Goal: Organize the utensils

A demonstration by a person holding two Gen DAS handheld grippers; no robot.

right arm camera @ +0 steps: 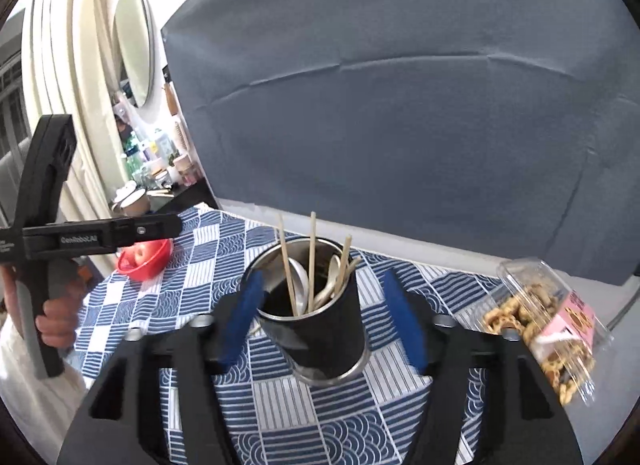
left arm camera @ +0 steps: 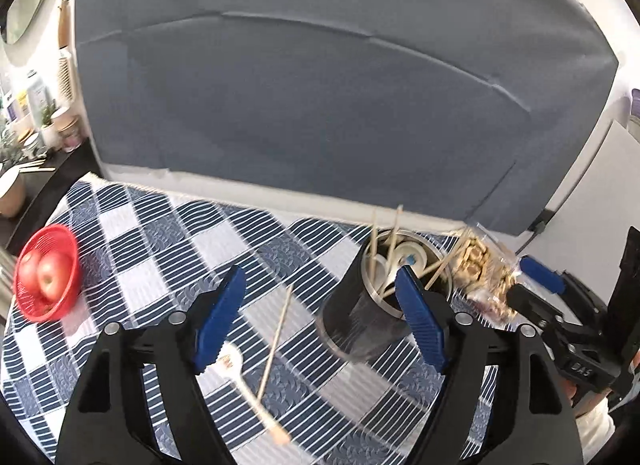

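While most of the utensils already stand in the holder, the left wrist view lists two items outstanding: one wooden chopstick (left arm camera: 278,339) and one pale plastic fork (left arm camera: 240,379), crossing each other flat on the checked cloth of the tabletop (left arm camera: 132,249), toward its near edge. Left gripper (left arm camera: 320,317): fingers spread wide, holding nothing, poised above that pair. Black utensil holder (left arm camera: 372,305): just right of the pair, before the far edge, carrying chopsticks and white spoons. Red basket (left arm camera: 50,273): at the left edge, with apples. Right gripper (left arm camera: 540,285): seen from the side at the right edge, beside a snack box (left arm camera: 484,269). Right wrist view: right gripper (right arm camera: 326,315), fingers released and parted, one to each side of the utensil holder (right arm camera: 320,329) without visibly touching it. Contents: upright chopsticks (right arm camera: 311,261), white spoons (right arm camera: 326,291). Snack box (right arm camera: 548,325): tilted, near the right edge. Red basket (right arm camera: 146,261): far left. Status, by estimate: largely done; the remaining chopstick and fork await collection and insertion.
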